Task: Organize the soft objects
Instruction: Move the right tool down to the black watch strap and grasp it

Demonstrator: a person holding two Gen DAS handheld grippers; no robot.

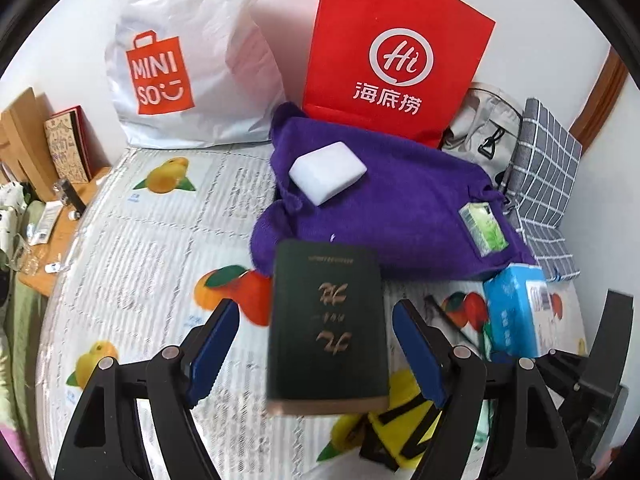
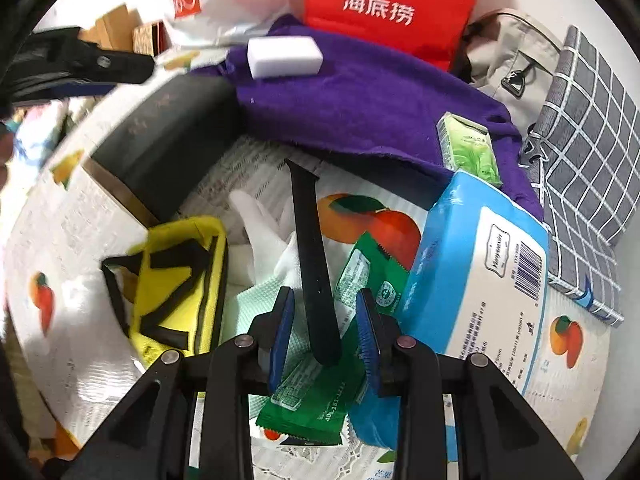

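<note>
Between the right tool's [image 2: 324,332] narrowed, unclenched pads we see the black strap [image 2: 310,256] running lengthwise straight ahead, while our left tool [image 1: 316,352] gapes around the book [image 1: 326,328].

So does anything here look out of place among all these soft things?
Yes: a hard dark green book lies on the fruit-print cloth, and a stiff black strap lies across the white fabric.
</note>
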